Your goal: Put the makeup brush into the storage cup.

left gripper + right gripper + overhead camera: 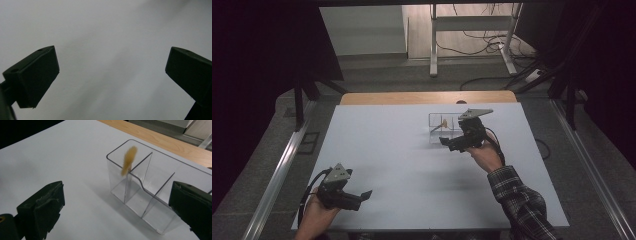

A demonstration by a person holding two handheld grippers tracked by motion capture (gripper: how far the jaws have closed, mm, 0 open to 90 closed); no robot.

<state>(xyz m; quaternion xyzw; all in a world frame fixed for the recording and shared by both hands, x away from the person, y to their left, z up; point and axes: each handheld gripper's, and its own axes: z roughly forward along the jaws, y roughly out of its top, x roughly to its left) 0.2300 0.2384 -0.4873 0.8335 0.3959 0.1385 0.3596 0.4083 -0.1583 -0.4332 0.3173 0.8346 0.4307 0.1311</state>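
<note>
A clear acrylic organizer [435, 120] with several compartments stands on the white table [402, 165], right of centre toward the far side. A brush with a tan bristle tuft [128, 160] leans in its end compartment, tuft up [443, 121]. My right gripper [449, 143] hovers just in front of the organizer, open and holding nothing. In the right gripper view the organizer [116, 177] sits between and beyond the jaws of my right gripper [117, 192]. My left gripper [363, 197] rests near the front left edge, open. My left gripper [112, 60] has bare tabletop between its jaws.
A wooden strip [427, 97] runs along the table's far edge. Beyond it are a white frame's legs [433, 45] and loose cables [482, 45] on the floor. Metal rails [277, 175] flank the table on both sides.
</note>
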